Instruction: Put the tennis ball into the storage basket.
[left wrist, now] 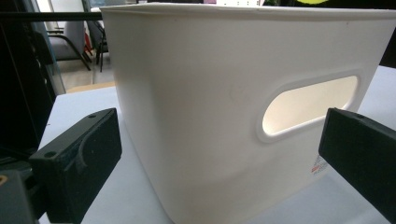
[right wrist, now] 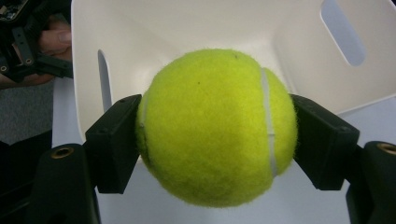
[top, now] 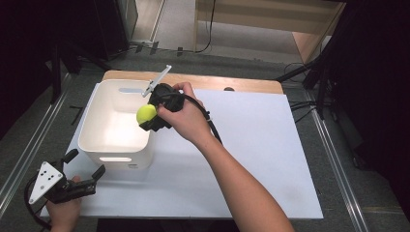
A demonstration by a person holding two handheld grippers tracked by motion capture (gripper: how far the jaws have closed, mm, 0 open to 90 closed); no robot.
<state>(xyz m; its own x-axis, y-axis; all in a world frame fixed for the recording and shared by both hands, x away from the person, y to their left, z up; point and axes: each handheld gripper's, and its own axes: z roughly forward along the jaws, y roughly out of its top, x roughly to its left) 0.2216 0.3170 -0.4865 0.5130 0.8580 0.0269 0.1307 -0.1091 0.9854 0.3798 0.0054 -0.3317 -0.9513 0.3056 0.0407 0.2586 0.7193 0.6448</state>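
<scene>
Above the right rim of the white bin (top: 113, 126), centre-left of the high view: tennis ball (top: 146, 114) clenched in the right gripper (top: 151, 116). Carry further over the hollow, lower, then release. Lower left, left gripper (top: 83, 170) fingers spread, empty, resting on the tabletop (top: 251, 159).

A wooden table (top: 251, 85) carries a white sheet (top: 261, 154), apparently paper, with a white bin (top: 92, 140) on it.
</scene>
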